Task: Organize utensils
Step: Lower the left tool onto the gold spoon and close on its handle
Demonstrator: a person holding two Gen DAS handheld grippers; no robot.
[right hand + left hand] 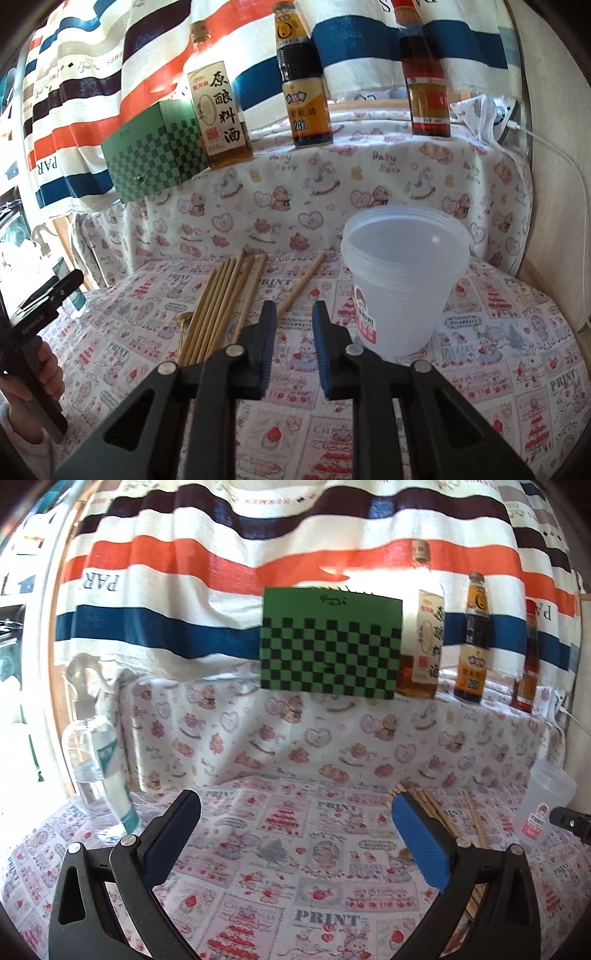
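Observation:
Several wooden chopsticks [218, 302] lie in a loose bundle on the printed tablecloth, with one separate chopstick [304, 282] angled to their right. A clear plastic cup [402, 284] stands upright right of them. My right gripper [294, 308] hovers between the chopsticks and the cup, its jaws narrowly apart with nothing between the pads. The single chopstick's near end runs behind its left finger. In the left wrist view my left gripper [295, 801] is wide open and holds nothing, with the chopsticks [436, 808] behind its right finger and the cup [546, 801] at far right.
On a raised cloth-covered ledge behind stand three sauce bottles [306, 92] and a green checkered box [155, 162]. A clear spray bottle [96, 760] stands at the table's left. A white cable [565, 162] hangs at the right wall. A hand [44, 369] holds the left gripper's handle.

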